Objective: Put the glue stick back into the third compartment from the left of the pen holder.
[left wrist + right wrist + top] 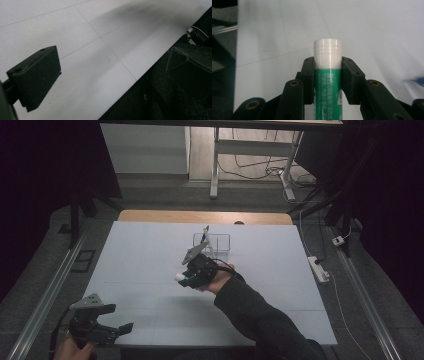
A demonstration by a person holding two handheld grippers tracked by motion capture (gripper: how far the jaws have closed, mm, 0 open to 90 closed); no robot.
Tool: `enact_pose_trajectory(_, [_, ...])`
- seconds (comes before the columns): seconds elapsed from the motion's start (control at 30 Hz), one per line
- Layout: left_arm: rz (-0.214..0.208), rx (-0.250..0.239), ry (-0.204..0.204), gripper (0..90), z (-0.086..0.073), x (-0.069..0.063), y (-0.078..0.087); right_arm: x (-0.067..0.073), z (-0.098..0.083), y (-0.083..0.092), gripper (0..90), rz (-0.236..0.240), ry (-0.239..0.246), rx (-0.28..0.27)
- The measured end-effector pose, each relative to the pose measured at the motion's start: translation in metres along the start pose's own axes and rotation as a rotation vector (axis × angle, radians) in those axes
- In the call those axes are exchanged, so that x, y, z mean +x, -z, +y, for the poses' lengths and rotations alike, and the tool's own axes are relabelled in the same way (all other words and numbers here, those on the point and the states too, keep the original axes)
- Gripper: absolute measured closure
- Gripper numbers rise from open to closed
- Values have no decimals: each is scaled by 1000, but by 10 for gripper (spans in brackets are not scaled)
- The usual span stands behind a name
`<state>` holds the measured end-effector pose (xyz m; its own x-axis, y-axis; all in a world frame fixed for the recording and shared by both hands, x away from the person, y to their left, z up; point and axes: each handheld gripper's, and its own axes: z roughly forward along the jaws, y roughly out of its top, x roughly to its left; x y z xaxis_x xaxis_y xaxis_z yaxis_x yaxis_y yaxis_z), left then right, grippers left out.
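Left claw (117, 320): at the near left corner of the table (150, 240), held in a hand (72, 351) at the bottom edge of the high view. Its jaws stand apart with nothing between them. In the left gripper view one black jaw rises at the lower left over bare white table, close to the table's edge.

Table: white sheet with thin grid lines, a strip of wood showing along its far edge.

Glue stick (327, 75): green body with white print, white ribbed cap. In the right gripper view it stands between the two jaws, the cap sticking out past their tips. In the high view the white cap (179, 277) shows at the left end of the claw, above the middle of the table, off its surface.

Right claw (186, 276): clenched on the glue stick, both pads pressed on its sides just below the cap. It is held in a hand (220, 282) with a dark sleeve (265, 320) that comes in from the lower right.

Clear box (212, 243): on the table just beyond the right claw, towards the far edge. A pen (204, 236) leans inside at its left end.
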<state>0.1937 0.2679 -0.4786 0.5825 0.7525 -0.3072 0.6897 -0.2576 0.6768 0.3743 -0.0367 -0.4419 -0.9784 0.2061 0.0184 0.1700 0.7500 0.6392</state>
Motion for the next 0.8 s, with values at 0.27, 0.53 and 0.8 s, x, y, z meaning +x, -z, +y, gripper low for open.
enact_pose_trajectory(0.27, [1,-1,0,0,0,0,0,-24,-10,33,657,-98,-101,-98])
enact_pose_trajectory(0.53, [2,-1,-1,0,0,0,0,-44,-21,56,657,-186,-184,-166])
enact_pose_trajectory(0.8, [2,-1,1,0,0,0,0,-64,-32,75,657,-271,-255,-234])
